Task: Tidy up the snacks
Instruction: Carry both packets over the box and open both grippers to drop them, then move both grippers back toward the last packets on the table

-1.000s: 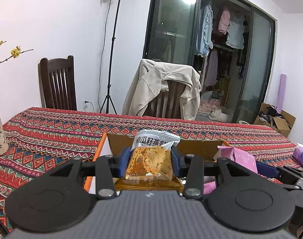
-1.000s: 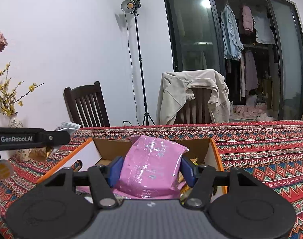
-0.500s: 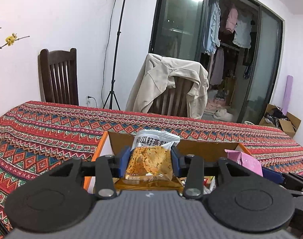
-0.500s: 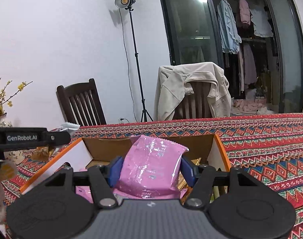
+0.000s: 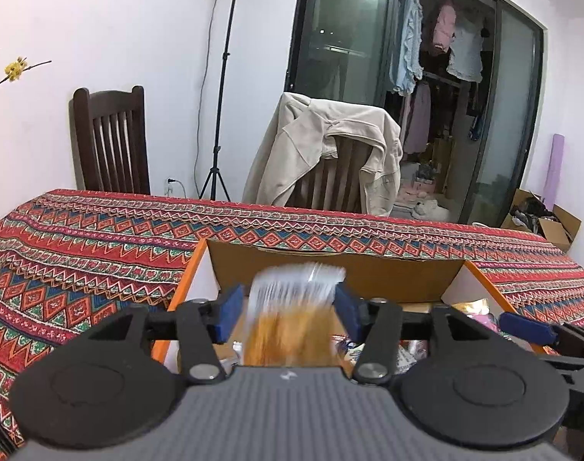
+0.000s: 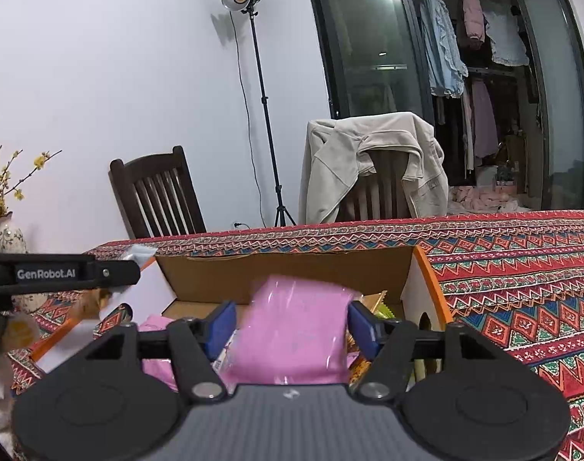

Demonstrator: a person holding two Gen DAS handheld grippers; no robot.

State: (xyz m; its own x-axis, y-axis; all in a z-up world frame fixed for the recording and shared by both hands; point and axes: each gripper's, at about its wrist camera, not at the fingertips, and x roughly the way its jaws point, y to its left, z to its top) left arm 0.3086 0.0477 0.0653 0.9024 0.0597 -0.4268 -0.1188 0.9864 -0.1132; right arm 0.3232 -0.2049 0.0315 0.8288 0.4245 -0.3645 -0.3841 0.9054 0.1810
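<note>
Two wooden chairs stand behind the red patterned tablecloth.

An open brown cardboard box with orange-edged flaps sits on a tabletop covered in red patterned cloth, open from above. Its upright back wall and side flaps fence the opening. Snack packets crowd the box floor — little bare room there. The other black gripper reaches in over the left flap, narrowing that side. Left and right of the box, the cloth lies bare. Beyond the far edge stand two dark wooden chairs — one draped with a beige jacket.
</note>
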